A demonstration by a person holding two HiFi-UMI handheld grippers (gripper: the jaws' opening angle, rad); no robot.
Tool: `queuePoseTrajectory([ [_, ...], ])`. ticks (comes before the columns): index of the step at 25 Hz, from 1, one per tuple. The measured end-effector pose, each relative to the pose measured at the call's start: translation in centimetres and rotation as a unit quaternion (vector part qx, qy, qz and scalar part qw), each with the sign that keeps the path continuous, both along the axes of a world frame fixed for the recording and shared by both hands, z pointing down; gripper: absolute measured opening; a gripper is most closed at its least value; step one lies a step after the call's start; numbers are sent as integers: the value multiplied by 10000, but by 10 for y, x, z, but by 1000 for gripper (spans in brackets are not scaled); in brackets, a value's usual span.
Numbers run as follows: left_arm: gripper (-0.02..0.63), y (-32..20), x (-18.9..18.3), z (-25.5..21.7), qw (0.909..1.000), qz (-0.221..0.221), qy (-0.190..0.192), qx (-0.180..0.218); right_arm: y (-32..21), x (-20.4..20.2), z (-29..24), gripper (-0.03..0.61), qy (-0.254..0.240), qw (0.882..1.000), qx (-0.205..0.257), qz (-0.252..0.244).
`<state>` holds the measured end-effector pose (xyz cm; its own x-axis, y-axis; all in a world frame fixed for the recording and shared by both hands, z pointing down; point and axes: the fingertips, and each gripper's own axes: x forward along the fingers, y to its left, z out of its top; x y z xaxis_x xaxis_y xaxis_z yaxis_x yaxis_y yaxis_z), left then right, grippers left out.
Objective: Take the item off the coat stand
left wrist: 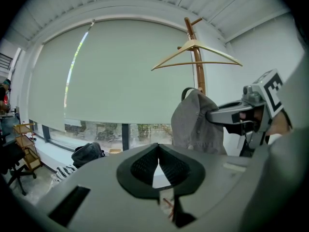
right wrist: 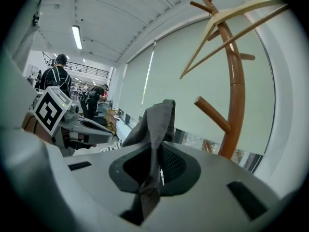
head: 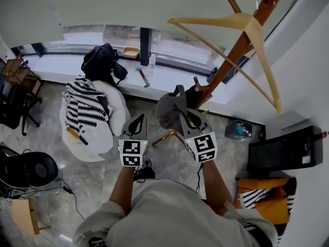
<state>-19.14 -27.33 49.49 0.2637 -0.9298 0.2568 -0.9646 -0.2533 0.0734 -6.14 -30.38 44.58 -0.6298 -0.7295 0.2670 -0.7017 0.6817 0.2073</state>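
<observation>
Inspector: Status, left side first.

Operator: My left gripper [head: 136, 124] has its jaws brought together, tips meeting, with nothing between them. I judge it is parked as a spare: it sits level with the other tool and does no work.

Inspector: And the item?

Operator: The grey cloth item [head: 168, 109] is pinched between the jaws of my right gripper [right wrist: 157, 153]. They are closed almost fully on a fold of the fabric. The bulk rises above and ahead of the jaws, and a tail trails down behind the pads. A thin fold needs near-complete closure, which accounts for the narrow gap.

Inspector: Is it clear of the stand?

Operator: In the right gripper view, the lower peg [right wrist: 211, 114] lies to the right of the jaws and beyond them, apart from the cloth. I read that as the item being free of it. The head view overlaps cloth and peg, so I cannot confirm it from there.

Inspector: Further right?

Operator: The coat stand [head: 236, 48] rises past the jaws on their right. A wooden hanger [head: 249, 23] hangs from its upper part, high above them and untouched. Risk noted: swinging the cloth rightward could snag that peg.
</observation>
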Motion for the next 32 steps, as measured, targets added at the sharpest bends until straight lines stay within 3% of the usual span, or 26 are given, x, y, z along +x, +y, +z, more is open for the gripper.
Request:
queuePoseTrajectory([
  [5, 11, 0, 18, -1, 9998, 199, 9, -30, 11, 22, 8, 21, -17, 9997, -114, 216],
  [15, 11, 4, 101, 6, 9935, 1131, -4, -154, 43, 109, 21, 21, -76, 9926, -280, 1183],
  [26, 11, 21, 181, -4, 9825, 1864, -5, 17, 90, 218, 19, 21, -257, 9693, -200, 2436],
  [32, 11, 39, 214, -25, 9763, 2141, 131, 296, 116, 252, 8, 21, -467, 9565, 18, 2878],
])
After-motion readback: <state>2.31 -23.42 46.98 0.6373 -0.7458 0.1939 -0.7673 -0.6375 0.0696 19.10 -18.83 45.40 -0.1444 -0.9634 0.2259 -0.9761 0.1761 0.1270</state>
